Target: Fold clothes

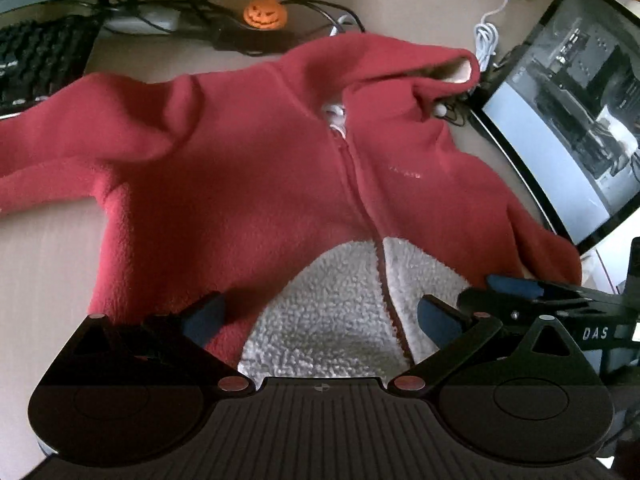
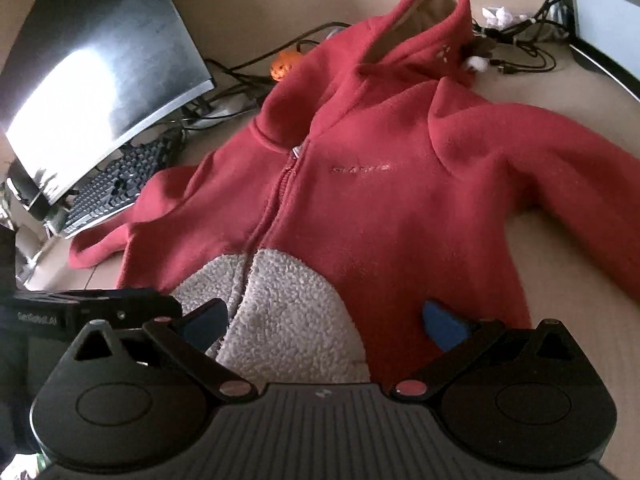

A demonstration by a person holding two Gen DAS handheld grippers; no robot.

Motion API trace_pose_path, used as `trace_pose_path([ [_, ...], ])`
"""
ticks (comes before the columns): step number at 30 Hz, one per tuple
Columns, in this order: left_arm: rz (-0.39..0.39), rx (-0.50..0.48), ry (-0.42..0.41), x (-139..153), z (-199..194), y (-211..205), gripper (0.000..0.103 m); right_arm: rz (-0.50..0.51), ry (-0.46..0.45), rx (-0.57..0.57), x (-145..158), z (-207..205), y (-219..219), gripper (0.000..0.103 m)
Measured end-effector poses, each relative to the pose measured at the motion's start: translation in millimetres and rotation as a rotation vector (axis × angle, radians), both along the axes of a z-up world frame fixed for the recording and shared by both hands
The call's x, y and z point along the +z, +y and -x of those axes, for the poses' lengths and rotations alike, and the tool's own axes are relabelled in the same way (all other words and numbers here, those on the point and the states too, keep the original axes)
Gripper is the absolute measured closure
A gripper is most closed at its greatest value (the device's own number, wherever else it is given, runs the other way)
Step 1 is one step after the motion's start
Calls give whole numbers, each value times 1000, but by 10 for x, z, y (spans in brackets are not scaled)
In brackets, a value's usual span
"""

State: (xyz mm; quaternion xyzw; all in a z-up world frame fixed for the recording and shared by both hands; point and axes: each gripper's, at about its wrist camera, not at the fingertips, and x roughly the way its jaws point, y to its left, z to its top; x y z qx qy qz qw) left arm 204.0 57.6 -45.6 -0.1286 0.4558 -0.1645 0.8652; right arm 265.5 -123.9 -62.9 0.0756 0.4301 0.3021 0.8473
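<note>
**Hem at both grippers, hood at twelve o'clock**

I am viewing the red fleece hooded jacket with white sherpa belly patch (image 1: 248,184) lying flat on the beige desk (image 1: 44,264), its long axis running six to twelve. The left gripper (image 1: 320,318) and right gripper (image 2: 326,320) are hovering spread, pinching nothing, roughly equally near the hem. The chest lettering is unreadable; I am reading "DAS" on the right gripper's body.

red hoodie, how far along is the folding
Done: the red hoodie lies face up, zipped, spread flat on the desk, both sleeves out and hood extended. In hand: nothing is gripped; the left gripper and right gripper are open at the hem over the white fleece panel. Left: every fold, as no sleeve or side is turned in.
</note>
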Motion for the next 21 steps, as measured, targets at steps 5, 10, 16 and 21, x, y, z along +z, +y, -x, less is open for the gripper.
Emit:
trace_pose_path([
  [5,-1,56,-11,-24,120,-45,0,88,-60,108,-26,34,106,0],
  [10,-38,53,-18,-14,213,-99,0,220,-127,236,-31,87,250,0],
  [16,-108,14,-29,-7,283,-133,0,142,-86,129,201,91,-33,0],
  [21,-151,-45,-16,9,332,-50,0,81,-212,-274,407,114,-815,0],
])
